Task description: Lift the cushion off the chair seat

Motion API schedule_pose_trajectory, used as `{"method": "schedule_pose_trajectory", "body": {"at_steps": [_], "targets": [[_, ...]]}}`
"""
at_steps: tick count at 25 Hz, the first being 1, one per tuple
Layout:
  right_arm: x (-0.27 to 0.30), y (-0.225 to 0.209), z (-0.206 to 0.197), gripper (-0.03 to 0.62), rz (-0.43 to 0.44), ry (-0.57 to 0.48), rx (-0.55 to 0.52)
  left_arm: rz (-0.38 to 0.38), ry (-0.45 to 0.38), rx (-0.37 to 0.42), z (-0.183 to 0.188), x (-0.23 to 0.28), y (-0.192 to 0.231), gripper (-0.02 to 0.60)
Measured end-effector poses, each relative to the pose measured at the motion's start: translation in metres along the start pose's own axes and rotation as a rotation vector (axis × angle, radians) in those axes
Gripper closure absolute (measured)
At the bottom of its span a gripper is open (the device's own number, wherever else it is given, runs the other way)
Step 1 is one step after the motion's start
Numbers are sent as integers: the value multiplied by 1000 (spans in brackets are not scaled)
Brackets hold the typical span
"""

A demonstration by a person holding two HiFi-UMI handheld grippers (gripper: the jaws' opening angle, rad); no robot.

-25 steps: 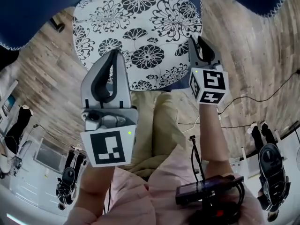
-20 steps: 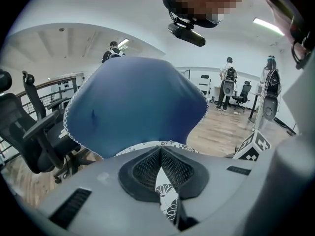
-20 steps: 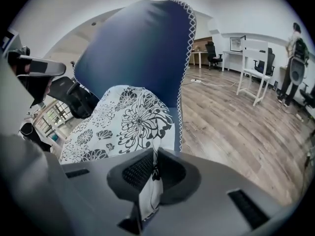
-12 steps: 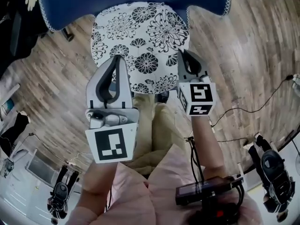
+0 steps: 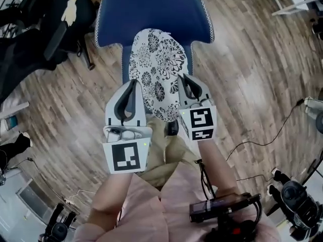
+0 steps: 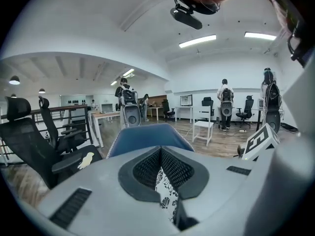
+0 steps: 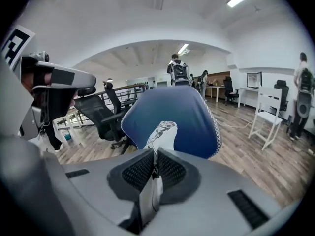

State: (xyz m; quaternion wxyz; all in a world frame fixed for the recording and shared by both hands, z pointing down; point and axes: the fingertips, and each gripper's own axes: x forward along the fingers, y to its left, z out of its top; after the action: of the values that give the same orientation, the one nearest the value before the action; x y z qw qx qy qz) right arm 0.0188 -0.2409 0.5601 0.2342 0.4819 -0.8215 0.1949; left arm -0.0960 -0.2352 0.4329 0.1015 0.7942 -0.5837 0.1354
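— Where's the cushion point(image 5: 160, 59) now?

— Up between the two tools, in front of the blue chair point(image 5: 151, 11). It's bent narrow and reaches out from their tips toward the chair, with the flowered cover facing the head view.

— Who has it?

— Both. The left gripper point(image 5: 132, 84) has its fingers clenched on the printed cloth, and its own view shows the fabric pinched deep between them. The right gripper point(image 5: 182, 79) is clamped too, on a thin white edge of the cover. The rest of the cushion stands up past its tips.

— So it's off the seat?

— Probably. From above I can't be sure the far end is clear of the blue padding, and it may be brushing it.

— What worries you?

— The right-hand bite. It looks more like seam or label than stuffing, so a jerk could pull it free. Then the whole weight would swing on the left grip and could twist out. If the hands drift apart, the cloth goes taut and slips sooner. A drop would land it on the wooden floor point(image 5: 252, 74) or back on the seat.
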Motion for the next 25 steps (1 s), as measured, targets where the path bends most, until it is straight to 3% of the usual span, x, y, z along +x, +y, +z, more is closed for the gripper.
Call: {"method": "schedule_pose_trajectory", "body": {"at_steps": [20,25], "targets": [[-202,17,201,570,-59,-421,-185,0,-350,102,175,-122,-55,571],[-251,36,235,570,-63,-515,-231,8,-414,103,202,-155,-59,571]]}}
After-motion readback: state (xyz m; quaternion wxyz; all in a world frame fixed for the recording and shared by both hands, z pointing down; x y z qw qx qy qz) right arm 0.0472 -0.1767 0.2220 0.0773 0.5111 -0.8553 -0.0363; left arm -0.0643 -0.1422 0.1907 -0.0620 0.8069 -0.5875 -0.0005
